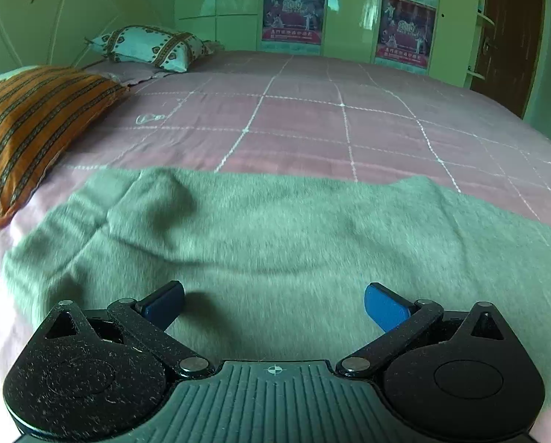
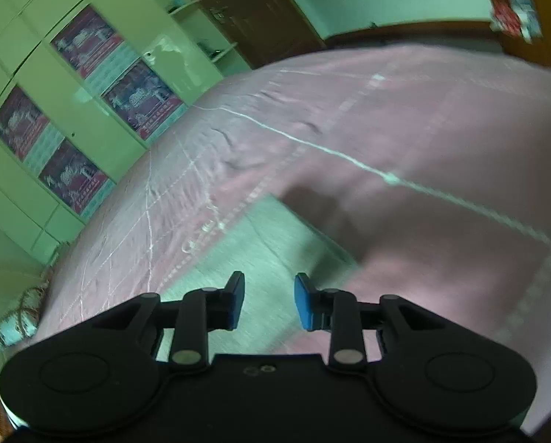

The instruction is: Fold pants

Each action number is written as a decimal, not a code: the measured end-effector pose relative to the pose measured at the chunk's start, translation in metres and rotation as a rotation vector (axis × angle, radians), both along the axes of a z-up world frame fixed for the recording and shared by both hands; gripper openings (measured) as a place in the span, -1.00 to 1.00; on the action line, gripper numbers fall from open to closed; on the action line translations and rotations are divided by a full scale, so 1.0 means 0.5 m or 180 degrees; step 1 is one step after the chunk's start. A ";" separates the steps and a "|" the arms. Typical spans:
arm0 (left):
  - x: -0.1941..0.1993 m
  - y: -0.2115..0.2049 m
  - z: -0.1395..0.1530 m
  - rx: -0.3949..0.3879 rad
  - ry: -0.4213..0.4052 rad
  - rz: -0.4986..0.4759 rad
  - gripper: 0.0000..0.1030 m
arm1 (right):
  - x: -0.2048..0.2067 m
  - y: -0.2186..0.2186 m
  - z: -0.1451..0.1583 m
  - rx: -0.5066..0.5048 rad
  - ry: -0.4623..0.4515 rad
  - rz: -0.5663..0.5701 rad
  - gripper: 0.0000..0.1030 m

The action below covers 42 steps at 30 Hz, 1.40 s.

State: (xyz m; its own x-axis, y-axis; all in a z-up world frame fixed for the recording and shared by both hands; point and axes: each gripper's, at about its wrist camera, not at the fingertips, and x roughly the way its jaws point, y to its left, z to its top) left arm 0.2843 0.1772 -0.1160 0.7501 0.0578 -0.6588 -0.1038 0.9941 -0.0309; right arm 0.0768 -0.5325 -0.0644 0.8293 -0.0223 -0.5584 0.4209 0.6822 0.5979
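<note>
The grey-green pants (image 1: 275,236) lie spread flat across the near part of the pink bed cover, with a raised crease at their far left. My left gripper (image 1: 274,308) hovers just over their near edge, jaws wide open and empty. In the right wrist view a narrow end of the pants (image 2: 264,254) runs away from my right gripper (image 2: 269,301), which is held above it, jaws open and empty. That view is blurred.
An orange striped pillow (image 1: 28,129) lies at the left, a patterned white pillow (image 1: 150,48) behind it by the headboard. The pink checked bed cover (image 1: 330,122) stretches far ahead. Green wardrobes with posters (image 1: 293,11) and a brown door (image 1: 508,37) stand beyond the bed.
</note>
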 end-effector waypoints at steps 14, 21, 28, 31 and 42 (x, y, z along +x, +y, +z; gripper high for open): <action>-0.045 -0.016 -0.033 0.0131 -0.0105 0.0059 1.00 | 0.009 -0.002 -0.008 0.0404 -0.0034 -0.0261 -0.63; -0.044 -0.018 -0.037 0.0137 -0.0122 0.0076 1.00 | 0.024 -0.014 -0.063 0.0697 0.0165 -0.0467 -0.72; -0.043 -0.020 -0.038 0.0167 -0.0120 0.0076 1.00 | 0.017 -0.010 -0.080 0.0840 0.0158 -0.0588 -0.66; -0.043 -0.022 -0.038 0.0166 -0.0120 0.0077 1.00 | 0.019 -0.016 -0.099 0.0935 0.0094 -0.0543 -0.63; -0.045 -0.022 -0.037 0.0165 -0.0118 0.0076 1.00 | 0.077 0.202 0.210 -0.1996 -0.0569 0.0895 -1.00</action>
State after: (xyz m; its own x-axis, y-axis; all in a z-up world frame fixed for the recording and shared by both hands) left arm 0.2619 0.1661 -0.1343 0.7720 0.1094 -0.6262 -0.1272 0.9917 0.0165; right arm 0.1155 -0.4317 0.0406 0.9285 -0.0666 -0.3652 0.1104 0.9888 0.1004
